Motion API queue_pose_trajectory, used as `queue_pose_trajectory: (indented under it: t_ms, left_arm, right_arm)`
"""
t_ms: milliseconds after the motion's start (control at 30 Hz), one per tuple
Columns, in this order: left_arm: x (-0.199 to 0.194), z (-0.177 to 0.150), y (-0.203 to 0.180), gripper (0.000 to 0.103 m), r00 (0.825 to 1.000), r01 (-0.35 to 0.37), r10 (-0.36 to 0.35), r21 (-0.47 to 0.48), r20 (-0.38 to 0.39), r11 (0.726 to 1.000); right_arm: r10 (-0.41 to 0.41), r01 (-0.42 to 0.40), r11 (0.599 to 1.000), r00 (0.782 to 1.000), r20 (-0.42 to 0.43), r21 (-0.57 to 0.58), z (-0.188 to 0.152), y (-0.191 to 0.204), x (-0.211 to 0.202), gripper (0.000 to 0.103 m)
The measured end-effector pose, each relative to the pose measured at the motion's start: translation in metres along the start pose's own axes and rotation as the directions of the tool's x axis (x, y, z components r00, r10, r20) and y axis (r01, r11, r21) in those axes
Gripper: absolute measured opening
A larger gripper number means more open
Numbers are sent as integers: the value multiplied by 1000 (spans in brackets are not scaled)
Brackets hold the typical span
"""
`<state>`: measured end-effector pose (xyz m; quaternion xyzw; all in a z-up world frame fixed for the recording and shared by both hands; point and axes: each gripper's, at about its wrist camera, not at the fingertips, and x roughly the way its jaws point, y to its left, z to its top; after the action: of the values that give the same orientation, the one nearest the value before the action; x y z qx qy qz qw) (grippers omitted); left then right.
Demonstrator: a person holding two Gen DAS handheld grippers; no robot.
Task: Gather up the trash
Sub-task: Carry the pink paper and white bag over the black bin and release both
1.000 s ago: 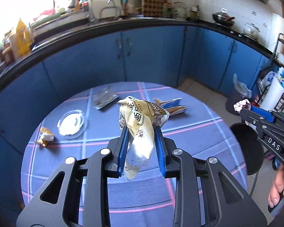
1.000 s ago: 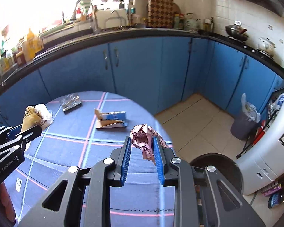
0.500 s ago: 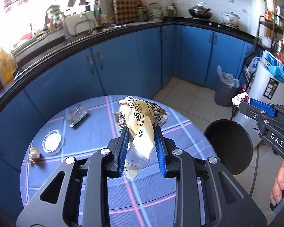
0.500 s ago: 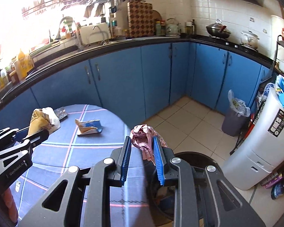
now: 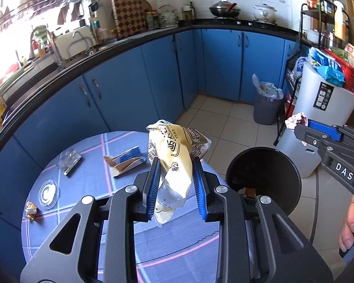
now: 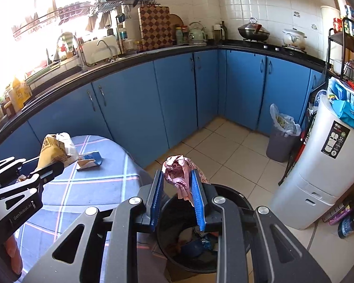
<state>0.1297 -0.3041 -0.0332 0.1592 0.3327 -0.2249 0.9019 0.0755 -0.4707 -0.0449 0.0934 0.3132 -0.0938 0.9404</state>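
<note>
The pink crumpled wrapper point(image 6: 180, 176) sits pinched in the right gripper point(image 6: 177, 198), directly above the black bin point(image 6: 233, 193). The left gripper point(image 5: 177, 188), beside the bin over the table point(image 5: 82, 184), clamps a yellow bag point(image 5: 174, 162). A blue carton point(image 5: 127, 160) lies beyond; nothing blocks the drop.

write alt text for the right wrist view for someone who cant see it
The right gripper holds a crumpled pink wrapper above an open black bin with trash already inside. At left, the left gripper holds a yellow bag over a blue checked table.
</note>
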Motion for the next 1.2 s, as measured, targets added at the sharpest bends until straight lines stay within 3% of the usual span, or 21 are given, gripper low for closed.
queue_pose_trajectory:
  t_ms: [367, 1200]
  left_arm:
    - [13, 10, -29, 29, 1000, 25, -24, 43, -13, 999]
    - [39, 17, -44, 29, 997, 67, -65, 51, -52, 996]
  right_arm:
    - [-33, 33, 999, 999, -28, 19, -8, -24, 12, 24]
    - [-50, 52, 998, 998, -49, 34, -8, -40, 33, 27]
